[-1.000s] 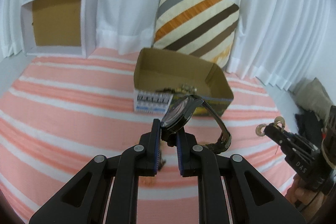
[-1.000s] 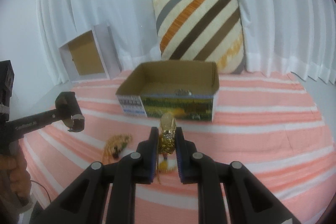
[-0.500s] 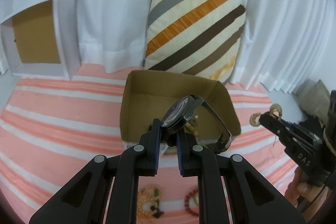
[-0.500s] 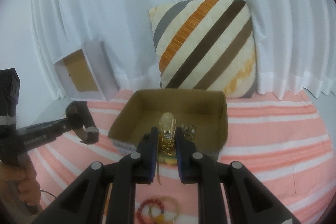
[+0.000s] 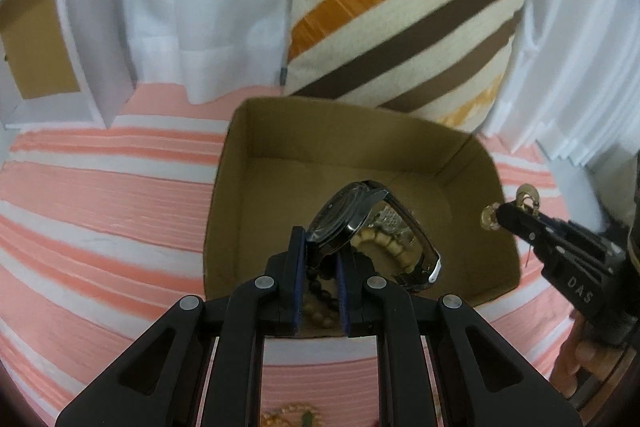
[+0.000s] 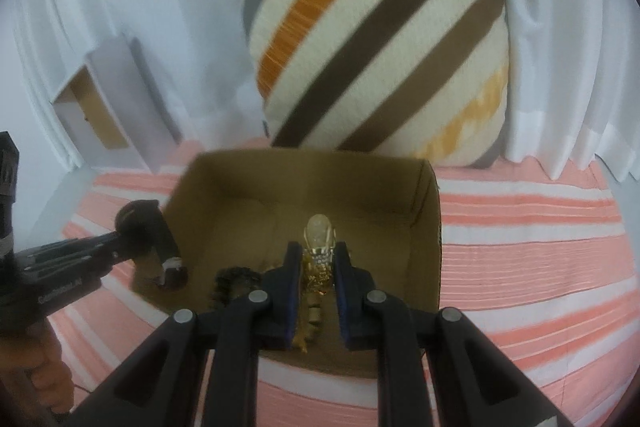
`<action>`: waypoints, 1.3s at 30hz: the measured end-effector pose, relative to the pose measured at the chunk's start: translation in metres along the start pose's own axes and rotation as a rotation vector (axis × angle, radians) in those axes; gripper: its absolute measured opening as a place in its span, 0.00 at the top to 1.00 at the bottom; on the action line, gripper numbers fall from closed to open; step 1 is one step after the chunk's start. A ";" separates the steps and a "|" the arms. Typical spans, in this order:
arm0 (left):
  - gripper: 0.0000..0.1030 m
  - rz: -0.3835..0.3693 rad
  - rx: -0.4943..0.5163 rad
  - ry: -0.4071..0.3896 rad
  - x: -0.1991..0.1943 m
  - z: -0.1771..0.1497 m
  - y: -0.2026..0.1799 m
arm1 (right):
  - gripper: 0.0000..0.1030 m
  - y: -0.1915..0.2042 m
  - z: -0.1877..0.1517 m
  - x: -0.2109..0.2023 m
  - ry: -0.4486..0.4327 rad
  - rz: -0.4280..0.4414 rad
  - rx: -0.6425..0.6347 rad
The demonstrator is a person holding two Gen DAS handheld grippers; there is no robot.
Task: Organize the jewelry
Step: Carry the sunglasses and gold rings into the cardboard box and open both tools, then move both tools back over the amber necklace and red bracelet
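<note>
My left gripper [image 5: 321, 247] is shut on a black wristwatch [image 5: 346, 215], whose strap [image 5: 420, 251] hangs to the right over the open cardboard box [image 5: 256, 135]. Beaded bracelets [image 5: 384, 239] and other pieces lie on the box floor under the watch. My right gripper [image 6: 317, 255] is shut on a gold jewelled piece [image 6: 319, 247] with a pale stone on top, held above the same box [image 6: 428, 211]. In the left wrist view the right gripper [image 5: 504, 213] reaches over the box's right wall with gold showing at its tips. In the right wrist view the left gripper [image 6: 160, 247] hangs by the box's left wall.
A striped cushion [image 5: 400, 11] leans on the white curtain behind the box. A white box with a brown inside [image 5: 44, 27] stands at the back left. The box sits on a pink and white striped cloth [image 5: 100, 207]. More beads [image 5: 296, 417] lie on the cloth below my left gripper.
Both grippers have moved forward towards the box and tipped down, so each now holds its piece over the box's inside. The grips are unchanged.
</note>
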State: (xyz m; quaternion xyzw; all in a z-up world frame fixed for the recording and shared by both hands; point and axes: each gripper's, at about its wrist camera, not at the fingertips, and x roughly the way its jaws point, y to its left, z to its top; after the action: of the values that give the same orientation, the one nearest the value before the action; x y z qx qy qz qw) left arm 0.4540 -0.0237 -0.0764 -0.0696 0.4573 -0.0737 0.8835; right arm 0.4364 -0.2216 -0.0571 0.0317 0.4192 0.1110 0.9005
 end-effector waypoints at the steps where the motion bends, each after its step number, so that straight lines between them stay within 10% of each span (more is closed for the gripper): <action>1: 0.86 -0.001 0.007 0.011 0.004 -0.002 0.000 | 0.82 -0.002 -0.001 0.006 0.015 -0.008 -0.001; 3: 0.71 0.012 0.003 0.019 0.009 -0.004 0.002 | 0.74 -0.007 -0.004 0.013 0.035 -0.013 0.012; 5: 0.34 0.022 -0.007 0.002 0.008 -0.006 0.004 | 0.48 -0.011 -0.006 0.013 0.026 -0.018 0.024; 7: 0.27 0.039 -0.013 -0.029 0.003 -0.008 0.006 | 0.48 -0.014 -0.008 0.011 0.012 -0.016 0.033; 39: 0.13 0.120 0.073 -0.185 -0.122 -0.113 -0.016 | 0.33 0.034 -0.108 -0.113 -0.129 -0.048 -0.011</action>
State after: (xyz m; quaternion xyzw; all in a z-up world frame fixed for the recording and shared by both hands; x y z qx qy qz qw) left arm 0.2913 -0.0222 -0.0409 -0.0161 0.3741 -0.0305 0.9267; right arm 0.2776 -0.2184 -0.0375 0.0238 0.3603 0.0892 0.9283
